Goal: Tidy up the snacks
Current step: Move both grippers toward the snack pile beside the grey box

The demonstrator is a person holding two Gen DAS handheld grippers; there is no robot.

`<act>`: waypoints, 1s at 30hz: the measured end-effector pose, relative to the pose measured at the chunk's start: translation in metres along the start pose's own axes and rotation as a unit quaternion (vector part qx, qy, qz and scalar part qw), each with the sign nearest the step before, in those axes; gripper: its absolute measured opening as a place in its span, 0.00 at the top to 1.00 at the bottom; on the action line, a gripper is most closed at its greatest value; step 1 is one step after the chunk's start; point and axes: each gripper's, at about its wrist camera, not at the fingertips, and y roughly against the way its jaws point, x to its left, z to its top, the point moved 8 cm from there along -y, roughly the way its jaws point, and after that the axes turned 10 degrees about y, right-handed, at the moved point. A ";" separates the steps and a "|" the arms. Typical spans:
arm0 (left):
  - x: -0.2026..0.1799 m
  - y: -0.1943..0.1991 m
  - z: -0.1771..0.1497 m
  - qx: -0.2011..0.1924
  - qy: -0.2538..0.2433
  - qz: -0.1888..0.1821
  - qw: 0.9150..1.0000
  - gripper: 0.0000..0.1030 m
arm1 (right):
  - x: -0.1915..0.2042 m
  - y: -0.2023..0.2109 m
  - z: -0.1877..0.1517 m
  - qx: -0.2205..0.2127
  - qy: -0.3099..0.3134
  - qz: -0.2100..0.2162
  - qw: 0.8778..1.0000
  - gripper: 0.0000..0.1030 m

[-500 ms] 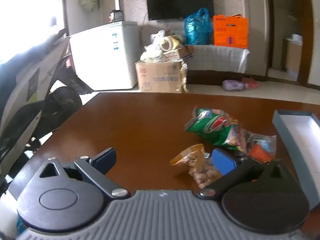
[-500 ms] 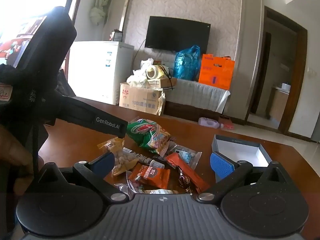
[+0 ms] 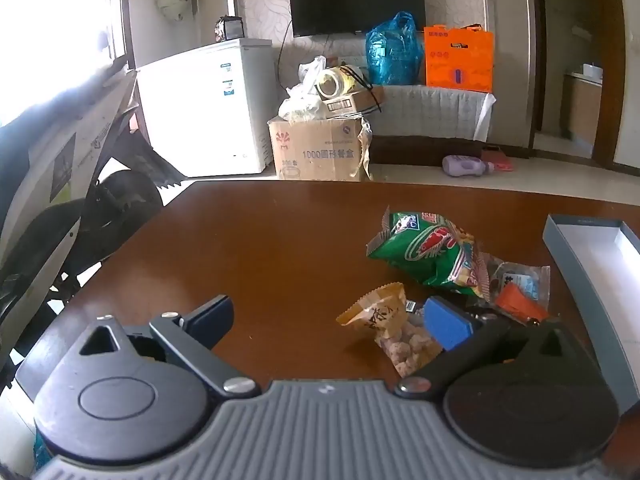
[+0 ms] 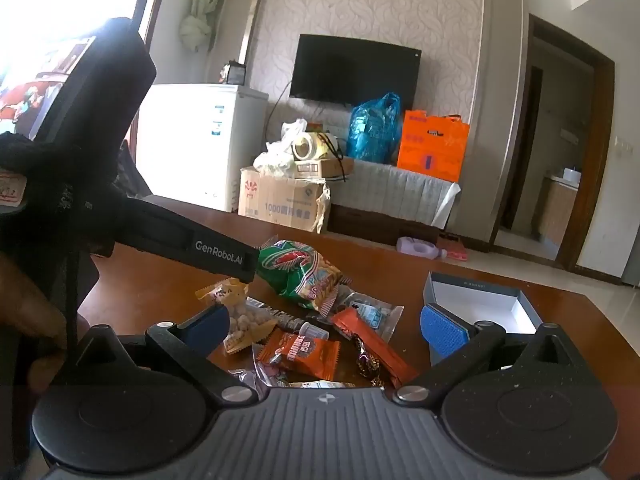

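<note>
A pile of snacks lies on the brown table (image 3: pixel 260 264): a green chip bag (image 3: pixel 428 252), a yellow bag of round nuts (image 3: pixel 396 328), and small orange packets (image 4: pixel 298 354). An open grey box (image 4: pixel 476 304) with a white inside stands to the right of the pile; it also shows in the left wrist view (image 3: pixel 592 256). My left gripper (image 3: pixel 328 320) is open and empty, low over the table, its right pad beside the nut bag. My right gripper (image 4: pixel 324 330) is open and empty above the pile. The left gripper's body (image 4: pixel 168 240) shows in the right wrist view.
Beyond the table's far edge stand a white fridge (image 3: pixel 212 108), a cardboard carton (image 3: pixel 320 148) and a covered bench with a blue bag and an orange bag (image 3: pixel 458 58). A dark scooter (image 3: pixel 60 184) is close to the table's left side.
Both grippers have barely moved. The left wrist view has shifted slightly, so the snack pile sits a little lower. Both stay open.
</note>
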 end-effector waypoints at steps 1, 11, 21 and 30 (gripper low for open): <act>0.000 0.000 0.000 0.000 -0.001 0.000 1.000 0.00 | 0.000 0.000 0.001 0.001 -0.001 0.000 1.000 0.00; 0.003 -0.002 0.001 0.006 0.012 -0.019 1.000 0.00 | -0.001 0.002 0.001 -0.002 -0.003 0.005 1.000 0.00; 0.007 -0.004 0.005 -0.006 0.020 -0.028 0.999 0.00 | 0.005 0.001 0.002 -0.015 0.009 0.025 1.000 0.00; 0.006 -0.006 0.003 -0.010 0.001 -0.034 0.999 0.00 | 0.001 -0.005 -0.004 -0.005 0.005 0.023 1.000 0.00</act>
